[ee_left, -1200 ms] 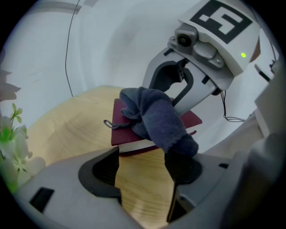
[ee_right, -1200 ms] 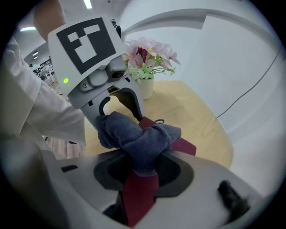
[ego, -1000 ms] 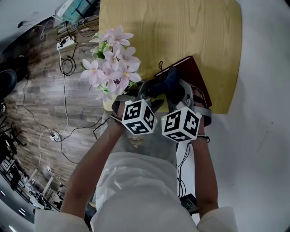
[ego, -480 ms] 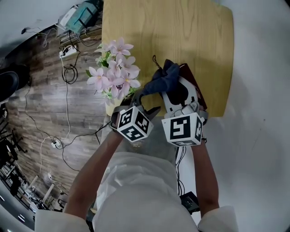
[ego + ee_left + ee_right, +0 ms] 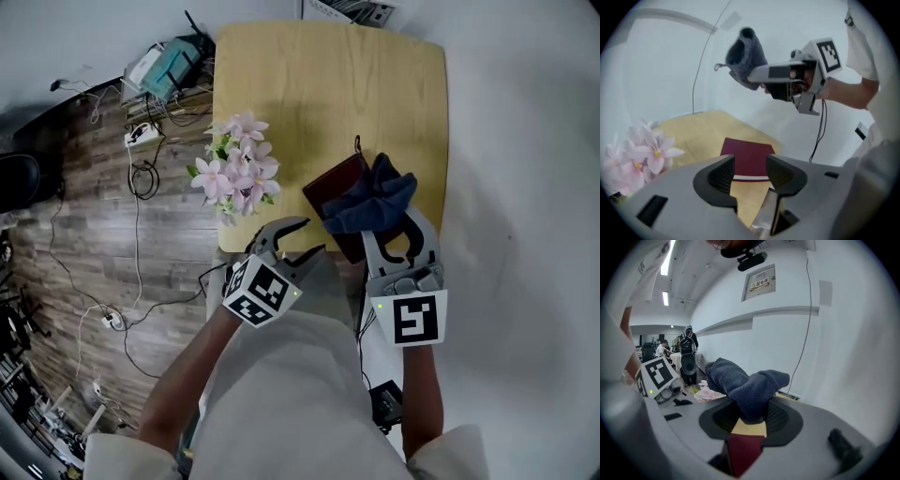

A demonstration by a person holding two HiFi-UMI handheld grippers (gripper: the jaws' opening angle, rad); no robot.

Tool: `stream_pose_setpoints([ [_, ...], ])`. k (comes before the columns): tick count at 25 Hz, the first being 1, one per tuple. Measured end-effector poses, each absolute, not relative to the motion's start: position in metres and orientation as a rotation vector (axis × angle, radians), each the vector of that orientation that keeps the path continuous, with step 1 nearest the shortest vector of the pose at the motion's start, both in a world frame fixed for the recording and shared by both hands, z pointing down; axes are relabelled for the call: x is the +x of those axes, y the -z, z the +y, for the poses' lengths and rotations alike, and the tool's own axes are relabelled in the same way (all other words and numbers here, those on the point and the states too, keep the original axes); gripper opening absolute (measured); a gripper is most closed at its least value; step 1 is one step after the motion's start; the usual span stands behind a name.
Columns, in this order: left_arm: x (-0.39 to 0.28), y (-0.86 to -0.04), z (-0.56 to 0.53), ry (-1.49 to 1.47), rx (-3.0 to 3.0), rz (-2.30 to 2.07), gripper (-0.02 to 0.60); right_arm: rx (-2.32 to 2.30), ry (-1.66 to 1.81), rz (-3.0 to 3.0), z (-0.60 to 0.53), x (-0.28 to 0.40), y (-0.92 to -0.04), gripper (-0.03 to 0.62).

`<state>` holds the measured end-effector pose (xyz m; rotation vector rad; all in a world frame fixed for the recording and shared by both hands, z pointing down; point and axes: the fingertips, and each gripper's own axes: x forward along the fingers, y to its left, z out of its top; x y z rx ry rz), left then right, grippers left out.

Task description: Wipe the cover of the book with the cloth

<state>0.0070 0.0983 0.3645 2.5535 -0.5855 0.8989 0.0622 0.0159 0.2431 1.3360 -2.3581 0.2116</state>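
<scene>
Your right tool [image 5: 392, 230] is clamped on the cloth [image 5: 370, 202]. It grips the dark blue wad near its middle, so a thick fold bulges out past the jaws. That gives you, I'd judge, a soft pad to press down with rather than bare jaws on the cover. The cloth is up in the air, clear of the book [image 5: 333, 187], so no wiping is under way at this moment. The book lies flat and closed, dark red cover up, at the near right corner of the desk [image 5: 328, 84], close to the near edge, where both tools can reach it. Your left tool [image 5: 314, 236] hangs off the near edge, left of the book, with its jaws part-way apart and nothing between them; they have just been closing. Being empty, it is free to steady the book, which will likely slide on the smooth wood under a push. The flowers [image 5: 234, 173] stand just left of the book, so strokes are best kept to the right and far side.
</scene>
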Motion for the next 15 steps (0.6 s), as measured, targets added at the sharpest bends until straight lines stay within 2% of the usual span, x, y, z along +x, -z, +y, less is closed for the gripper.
stream_pose_setpoints([
  [5, 0.007, -0.29, 0.083, -0.701, 2.687, -0.737, 0.18, 1.403, -0.173, -2.335, 0.041, 0.095, -0.217, 0.144],
  [8, 0.004, -0.249, 0.075, -0.588, 2.732, -0.821, 0.117, 1.412, -0.181, -2.355, 0.061, 0.107, -0.204, 0.144],
  [11, 0.003, -0.214, 0.065, -0.461, 2.77, -0.927, 0.028, 1.425, -0.16, -2.383, 0.076, 0.118, -0.187, 0.144],
  [15, 0.001, -0.178, 0.069, -0.352, 2.698, -1.031, 0.015, 1.433, -0.145, -2.391, 0.102, 0.132, -0.171, 0.144],
])
